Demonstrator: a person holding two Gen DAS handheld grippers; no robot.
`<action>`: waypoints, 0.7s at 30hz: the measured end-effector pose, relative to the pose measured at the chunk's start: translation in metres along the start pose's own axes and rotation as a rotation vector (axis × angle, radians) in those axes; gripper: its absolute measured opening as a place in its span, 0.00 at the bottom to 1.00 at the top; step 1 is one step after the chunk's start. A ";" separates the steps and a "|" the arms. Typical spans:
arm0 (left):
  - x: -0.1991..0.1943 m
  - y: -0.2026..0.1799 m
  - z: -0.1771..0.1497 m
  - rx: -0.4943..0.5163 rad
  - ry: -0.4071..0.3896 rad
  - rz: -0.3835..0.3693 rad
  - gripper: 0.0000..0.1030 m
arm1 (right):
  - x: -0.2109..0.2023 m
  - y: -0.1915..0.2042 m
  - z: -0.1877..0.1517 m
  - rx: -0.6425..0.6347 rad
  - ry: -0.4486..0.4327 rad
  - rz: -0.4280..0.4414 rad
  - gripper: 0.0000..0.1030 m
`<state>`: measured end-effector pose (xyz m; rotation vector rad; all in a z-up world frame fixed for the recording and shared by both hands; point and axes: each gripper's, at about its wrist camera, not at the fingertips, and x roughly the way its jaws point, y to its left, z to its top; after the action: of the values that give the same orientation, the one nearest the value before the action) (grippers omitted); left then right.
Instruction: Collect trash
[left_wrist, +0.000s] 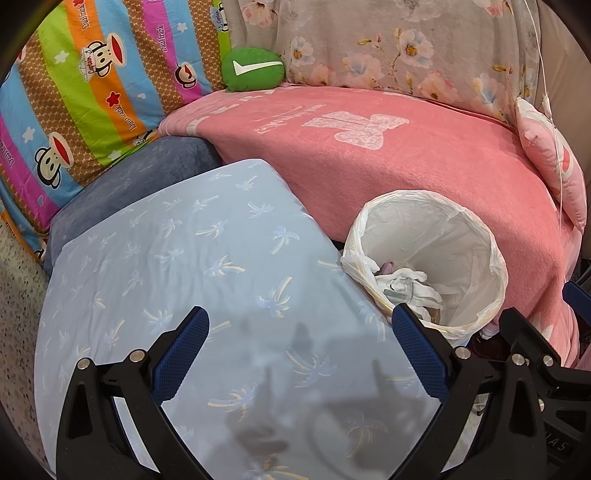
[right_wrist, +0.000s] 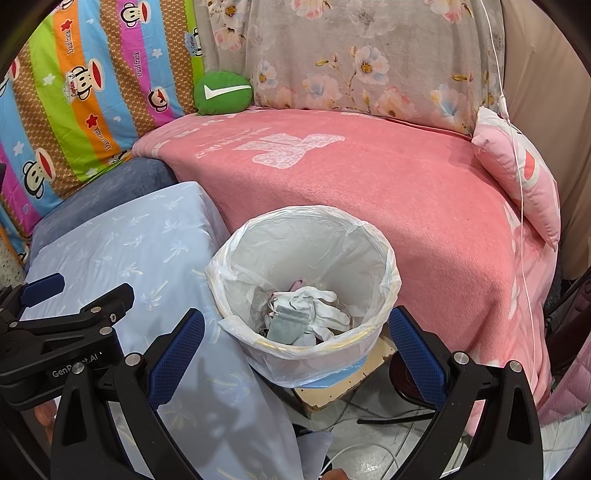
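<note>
The left gripper (left_wrist: 301, 345) had its two blue fingers spread wide apart, and nothing was between them. It hung over a light blue pillow (left_wrist: 177, 258) with little palm trees on it. The right gripper (right_wrist: 295, 345) was spread wide too, with nothing in it. It hung just in front of the trash bin (right_wrist: 373, 334), and the bin's near rim showed between its fingers.

The trash bin had a thin white bag (right_wrist: 306, 236) inside it, folded over the rim. At the bottom lay the trash (right_wrist: 306, 314) (crumpled white bits and a grey piece, all mixed up). The bin stood on a worn board (right_wrist: 343, 380), right next to the blue pillow and against a pink blanket (right_wrist: 406, 192).

Farther back sat a small green cushion (right_wrist: 222, 95) with a white mark. Beside it was a bright striped quilt (right_wrist: 85, 85) with monkey faces, and a grey flowery cloth (right_wrist: 351, 55). A small pink pillow (right_wrist: 517, 173) leaned at the right.
</note>
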<state>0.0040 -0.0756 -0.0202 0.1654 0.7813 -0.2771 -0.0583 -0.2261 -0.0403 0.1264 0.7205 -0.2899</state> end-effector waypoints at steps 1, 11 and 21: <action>0.000 0.000 0.000 0.000 0.001 0.000 0.92 | 0.000 0.000 0.000 0.000 0.000 0.000 0.94; 0.000 0.002 0.000 -0.004 0.004 0.003 0.92 | -0.001 0.001 0.001 0.001 0.000 0.001 0.94; 0.001 0.003 -0.002 -0.008 0.009 0.005 0.92 | -0.001 0.001 0.000 0.001 0.000 0.000 0.94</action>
<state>0.0048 -0.0727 -0.0222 0.1617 0.7908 -0.2685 -0.0586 -0.2248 -0.0399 0.1275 0.7203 -0.2900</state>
